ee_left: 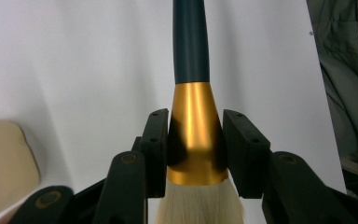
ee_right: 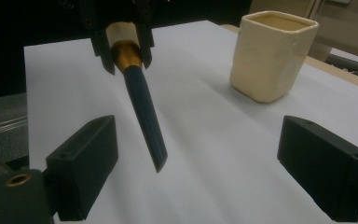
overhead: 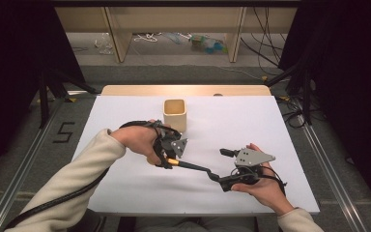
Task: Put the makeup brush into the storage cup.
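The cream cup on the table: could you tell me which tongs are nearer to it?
Left. The left tongs, shut on the brush, are just in front of the cream cup; the right tongs, open, sit farther toward the person's right.

The brush [ee_left: 192,116] has its bristles and handle end cut off by the left gripper view's edges

Cream sleeves [overhead: 72,176], black jaws with screws, grey three-cornered plates, black cables
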A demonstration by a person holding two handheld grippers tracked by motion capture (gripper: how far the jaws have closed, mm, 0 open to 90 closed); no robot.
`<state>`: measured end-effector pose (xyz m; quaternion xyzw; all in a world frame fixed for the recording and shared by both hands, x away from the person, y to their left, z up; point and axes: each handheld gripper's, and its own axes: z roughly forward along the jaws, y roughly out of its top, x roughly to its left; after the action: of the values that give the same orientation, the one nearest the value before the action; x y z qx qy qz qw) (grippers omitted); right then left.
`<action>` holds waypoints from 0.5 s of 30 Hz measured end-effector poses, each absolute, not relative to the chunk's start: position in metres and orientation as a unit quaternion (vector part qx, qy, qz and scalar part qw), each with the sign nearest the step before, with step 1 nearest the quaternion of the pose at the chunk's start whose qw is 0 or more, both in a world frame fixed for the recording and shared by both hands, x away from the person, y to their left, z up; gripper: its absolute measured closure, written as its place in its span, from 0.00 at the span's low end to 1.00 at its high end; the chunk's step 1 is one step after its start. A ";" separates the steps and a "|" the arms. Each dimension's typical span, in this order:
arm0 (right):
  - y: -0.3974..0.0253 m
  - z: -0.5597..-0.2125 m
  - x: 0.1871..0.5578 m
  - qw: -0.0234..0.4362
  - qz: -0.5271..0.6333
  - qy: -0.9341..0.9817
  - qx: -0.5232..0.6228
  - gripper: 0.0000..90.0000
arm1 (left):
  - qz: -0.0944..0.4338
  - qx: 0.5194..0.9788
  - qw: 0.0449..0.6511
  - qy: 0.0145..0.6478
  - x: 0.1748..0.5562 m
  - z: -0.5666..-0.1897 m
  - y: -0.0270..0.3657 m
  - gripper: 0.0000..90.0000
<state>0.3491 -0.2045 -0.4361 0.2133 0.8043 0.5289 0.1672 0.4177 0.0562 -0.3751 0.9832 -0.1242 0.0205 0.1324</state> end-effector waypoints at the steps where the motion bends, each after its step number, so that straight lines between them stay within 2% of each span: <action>1: -0.204 -0.436 0.349 0.167 0.527 0.806 0.212 0.15 | 0.019 0.983 0.134 -0.124 0.418 -0.375 0.055 0.69; 15: -0.191 -0.438 0.353 0.153 0.528 0.811 0.200 0.17 | 0.018 0.982 0.133 -0.135 0.416 -0.372 0.047 0.69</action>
<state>0.3531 -0.1914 -0.4383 0.1997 0.8110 0.5281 0.1534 0.4162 0.0472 -0.3722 0.9818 -0.1346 0.0182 0.1326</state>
